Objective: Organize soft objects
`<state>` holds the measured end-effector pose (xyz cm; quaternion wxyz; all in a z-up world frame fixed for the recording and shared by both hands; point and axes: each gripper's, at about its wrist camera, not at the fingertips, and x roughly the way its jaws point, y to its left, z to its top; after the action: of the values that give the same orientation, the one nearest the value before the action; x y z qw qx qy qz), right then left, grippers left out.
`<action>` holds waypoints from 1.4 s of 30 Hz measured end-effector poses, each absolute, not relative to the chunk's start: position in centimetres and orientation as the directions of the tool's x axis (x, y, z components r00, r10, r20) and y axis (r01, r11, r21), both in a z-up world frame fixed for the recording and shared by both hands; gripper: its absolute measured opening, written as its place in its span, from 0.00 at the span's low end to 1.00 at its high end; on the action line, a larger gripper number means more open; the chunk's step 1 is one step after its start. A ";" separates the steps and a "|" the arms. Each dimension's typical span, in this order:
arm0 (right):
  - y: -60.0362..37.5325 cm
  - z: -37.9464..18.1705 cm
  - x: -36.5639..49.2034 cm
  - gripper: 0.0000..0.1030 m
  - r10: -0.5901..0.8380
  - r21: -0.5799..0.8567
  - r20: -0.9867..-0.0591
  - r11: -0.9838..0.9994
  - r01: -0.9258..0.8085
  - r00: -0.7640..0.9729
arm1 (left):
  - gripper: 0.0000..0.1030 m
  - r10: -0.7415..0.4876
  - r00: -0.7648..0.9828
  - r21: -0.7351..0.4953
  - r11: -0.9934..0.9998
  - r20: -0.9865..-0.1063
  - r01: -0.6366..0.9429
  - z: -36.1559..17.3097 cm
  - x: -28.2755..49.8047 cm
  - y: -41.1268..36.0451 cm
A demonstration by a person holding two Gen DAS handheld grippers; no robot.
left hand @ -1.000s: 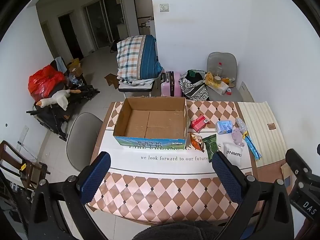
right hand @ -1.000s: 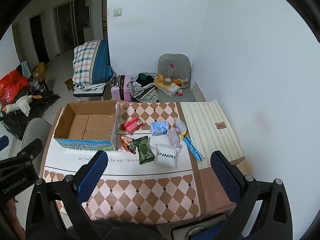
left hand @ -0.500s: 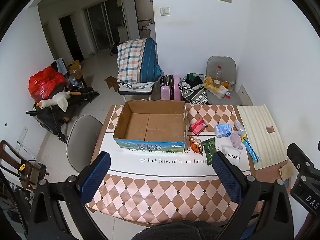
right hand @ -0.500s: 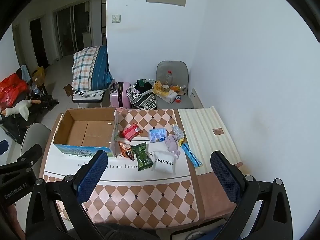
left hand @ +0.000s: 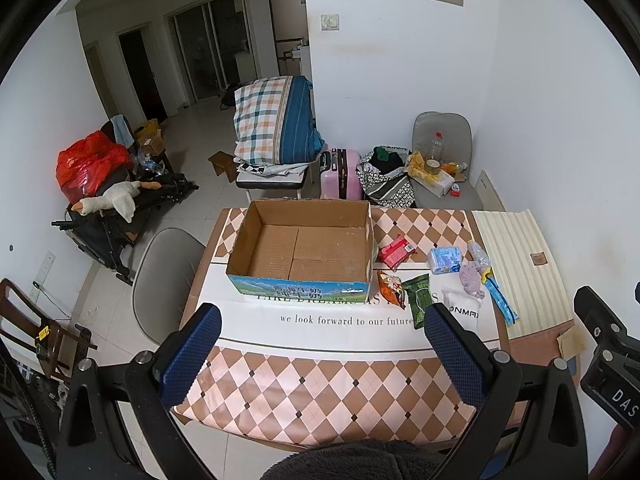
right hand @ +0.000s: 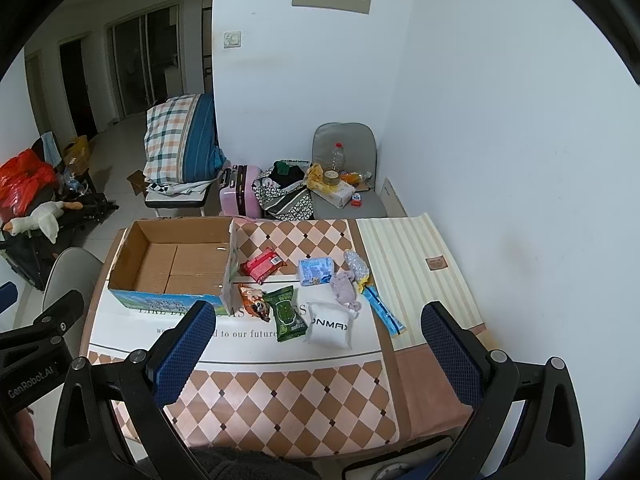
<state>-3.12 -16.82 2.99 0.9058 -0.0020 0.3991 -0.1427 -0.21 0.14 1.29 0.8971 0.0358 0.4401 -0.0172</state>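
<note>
An empty open cardboard box (left hand: pixel 304 246) (right hand: pixel 176 260) stands on the checkered table. To its right lie soft packets: a red pack (right hand: pixel 263 265), a blue tissue pack (right hand: pixel 316 271), an orange snack bag (right hand: pixel 253 300), a green wipes pack (right hand: pixel 287 314), a white pouch (right hand: pixel 329 325), a lilac cloth (right hand: pixel 345 288) and a blue tube (right hand: pixel 383 312). My left gripper (left hand: pixel 322 354) is open and empty, high above the table's near edge. My right gripper (right hand: pixel 320 350) is open and empty, above the near right side.
A grey chair (left hand: pixel 164 276) stands left of the table (left hand: pixel 320 396). A striped mat (right hand: pixel 416 268) covers the table's right end by the white wall. Behind the table are a pink suitcase (left hand: pixel 340 174), bags, a chair with a bottle (left hand: pixel 438 160) and folded bedding (left hand: pixel 276 120).
Both grippers have risen and pulled back, so the table and objects appear smaller and lower in view. Nothing on the table has moved.
</note>
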 end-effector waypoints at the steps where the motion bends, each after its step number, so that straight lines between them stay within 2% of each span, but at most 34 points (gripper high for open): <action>1: -16.9 3.0 -3.2 1.00 -0.261 -0.118 -0.724 0.959 0.258 0.638 | 1.00 -0.001 0.610 0.047 0.997 -0.793 0.063 1.2 -0.2 0.1; 42: -16.3 3.4 -3.7 1.00 -0.245 -0.113 -0.716 0.965 0.238 0.654 | 1.00 -0.011 0.624 0.033 0.998 -0.781 0.060 1.6 -0.5 1.1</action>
<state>-3.67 -16.34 3.44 0.9094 -0.0045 0.3941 -0.1330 -0.52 1.13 1.57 0.9007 0.0280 0.4331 -0.0197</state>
